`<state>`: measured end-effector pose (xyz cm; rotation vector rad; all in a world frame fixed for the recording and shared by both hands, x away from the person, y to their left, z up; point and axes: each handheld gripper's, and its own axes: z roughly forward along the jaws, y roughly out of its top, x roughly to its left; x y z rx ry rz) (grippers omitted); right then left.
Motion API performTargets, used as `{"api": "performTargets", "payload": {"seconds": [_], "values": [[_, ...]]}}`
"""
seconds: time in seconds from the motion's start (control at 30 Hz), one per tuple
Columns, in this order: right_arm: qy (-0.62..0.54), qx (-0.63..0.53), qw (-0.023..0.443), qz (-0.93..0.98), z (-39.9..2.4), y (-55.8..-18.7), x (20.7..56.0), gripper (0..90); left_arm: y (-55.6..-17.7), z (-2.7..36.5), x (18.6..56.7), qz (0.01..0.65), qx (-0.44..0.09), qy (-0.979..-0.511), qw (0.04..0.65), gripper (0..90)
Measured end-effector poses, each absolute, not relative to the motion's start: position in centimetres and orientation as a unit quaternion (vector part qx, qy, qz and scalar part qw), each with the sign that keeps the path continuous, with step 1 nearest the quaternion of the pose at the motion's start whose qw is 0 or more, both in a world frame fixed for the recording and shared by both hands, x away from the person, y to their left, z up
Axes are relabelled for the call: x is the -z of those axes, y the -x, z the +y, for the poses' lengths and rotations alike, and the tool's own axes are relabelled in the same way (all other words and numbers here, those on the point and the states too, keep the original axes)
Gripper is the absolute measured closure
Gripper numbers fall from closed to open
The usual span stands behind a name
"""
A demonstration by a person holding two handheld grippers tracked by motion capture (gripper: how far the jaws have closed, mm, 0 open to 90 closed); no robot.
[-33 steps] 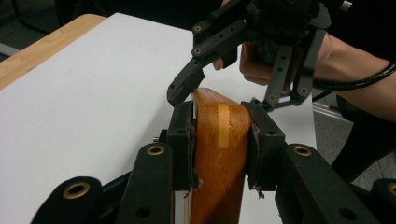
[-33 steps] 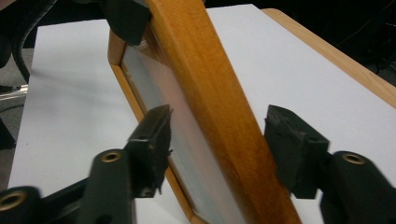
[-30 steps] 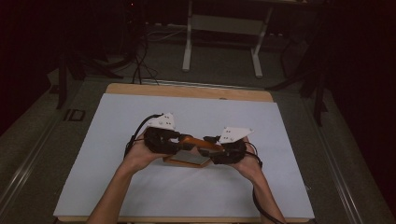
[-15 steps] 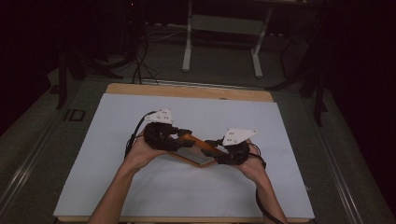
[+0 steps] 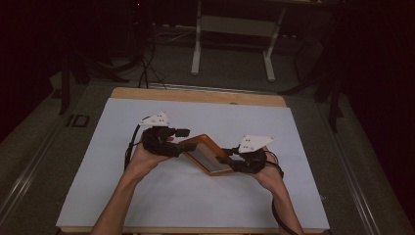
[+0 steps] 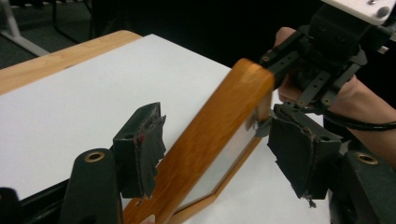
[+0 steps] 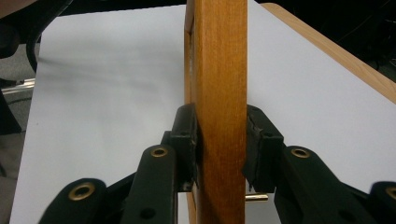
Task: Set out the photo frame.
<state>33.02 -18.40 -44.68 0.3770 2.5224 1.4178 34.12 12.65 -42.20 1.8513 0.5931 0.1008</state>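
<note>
A wooden picture frame (image 5: 208, 154) with a grey panel hangs tilted above the white sheet, between my two grippers. My right gripper (image 5: 234, 159) holds its near right end; in the right gripper view both pads of that gripper (image 7: 219, 135) press on the frame's orange rail (image 7: 219, 70). My left gripper (image 5: 182, 139) is at the frame's far left corner. In the left gripper view its jaws (image 6: 217, 135) stand wide apart around the frame (image 6: 210, 140); one pad (image 6: 142, 149) touches the rail, the other is clear of it. The right gripper (image 6: 322, 51) shows beyond.
A white sheet (image 5: 147, 205) covers the wooden table, whose bare edge (image 5: 195, 95) runs along the far side. Beyond it stand the white legs of another table (image 5: 195, 44), with cables (image 5: 147, 68) on the dark floor.
The frame has swung from lying level between the hands to a diagonal tilt. My left gripper moved farther away and up; my right gripper moved right and nearer.
</note>
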Motion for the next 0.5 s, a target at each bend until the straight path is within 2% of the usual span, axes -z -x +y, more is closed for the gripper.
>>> {"api": "performTargets", "payload": {"seconds": [0.5], "values": [[-0.131, -0.476, 0.107, 0.863, -19.5, -33.2, 44.7, 68.9, -34.3, 12.7, 44.2, 0.267, -0.047, -0.782, 0.561, 29.0]]}}
